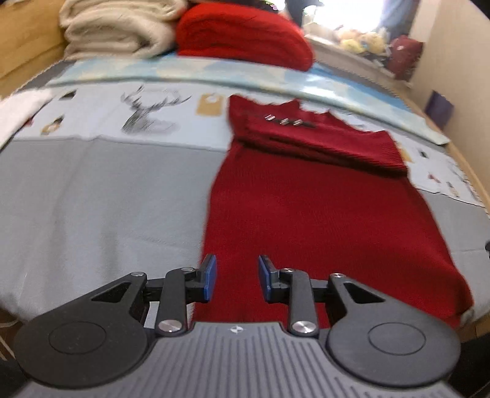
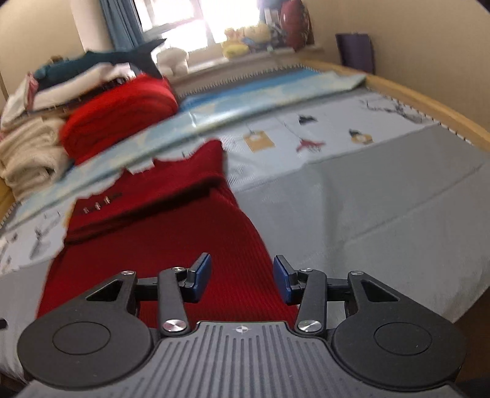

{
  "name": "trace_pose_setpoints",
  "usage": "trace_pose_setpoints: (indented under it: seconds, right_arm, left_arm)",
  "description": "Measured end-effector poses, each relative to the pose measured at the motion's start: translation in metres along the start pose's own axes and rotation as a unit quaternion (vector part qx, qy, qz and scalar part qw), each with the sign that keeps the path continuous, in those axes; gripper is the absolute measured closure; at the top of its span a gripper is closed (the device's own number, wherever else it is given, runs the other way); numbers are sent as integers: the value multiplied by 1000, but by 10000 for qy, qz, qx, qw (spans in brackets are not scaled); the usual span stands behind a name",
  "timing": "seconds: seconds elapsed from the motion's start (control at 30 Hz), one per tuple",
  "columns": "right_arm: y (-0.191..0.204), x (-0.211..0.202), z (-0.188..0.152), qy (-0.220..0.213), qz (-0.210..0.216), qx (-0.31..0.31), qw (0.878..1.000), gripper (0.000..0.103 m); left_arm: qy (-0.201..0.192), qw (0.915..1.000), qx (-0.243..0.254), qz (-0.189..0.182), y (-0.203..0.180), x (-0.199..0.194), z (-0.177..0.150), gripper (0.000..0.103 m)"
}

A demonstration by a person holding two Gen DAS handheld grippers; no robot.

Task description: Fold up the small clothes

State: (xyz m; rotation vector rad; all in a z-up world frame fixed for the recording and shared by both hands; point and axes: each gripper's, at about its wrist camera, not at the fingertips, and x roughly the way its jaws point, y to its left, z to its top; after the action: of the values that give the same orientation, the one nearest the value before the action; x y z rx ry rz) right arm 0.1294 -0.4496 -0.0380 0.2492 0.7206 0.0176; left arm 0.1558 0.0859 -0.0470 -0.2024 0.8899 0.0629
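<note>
A dark red knitted garment (image 1: 321, 211) lies flat on the bed, its top part folded across with three small metal buttons (image 1: 283, 120) showing. It also shows in the right wrist view (image 2: 171, 235). My left gripper (image 1: 237, 277) is open and empty, hovering over the garment's near left edge. My right gripper (image 2: 242, 280) is open and empty over the garment's near right edge. Both sets of blue pads hold nothing.
The bed has a grey sheet (image 1: 92, 199) and a printed cloth with a deer drawing (image 1: 147, 113). A folded red blanket (image 1: 245, 33) and cream blanket (image 1: 116, 27) are stacked at the head. A wooden bed frame (image 2: 428, 101) runs along the wall side.
</note>
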Motion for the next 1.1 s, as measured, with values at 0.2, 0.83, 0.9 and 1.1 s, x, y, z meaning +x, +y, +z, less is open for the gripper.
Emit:
trace_pose_setpoints:
  seconds: [0.2, 0.83, 0.9, 1.1]
  right_arm:
    - [-10, 29, -18, 675, -156, -23, 9976, 56]
    - [-28, 65, -38, 1849, -827, -15, 9793, 40]
    - [-25, 68, -40, 1955, -817, -96, 9773, 38]
    - [-15, 73, -43, 2032, -735, -429, 9754, 40]
  left_arm:
    - [531, 9852, -1605, -274, 65, 12, -4, 69]
    - [1531, 9818, -1120, 1, 50, 61, -13, 51]
    - [1544, 9825, -1042, 30, 48, 64, -14, 51]
    - [1486, 9858, -787, 34, 41, 67, -15, 53]
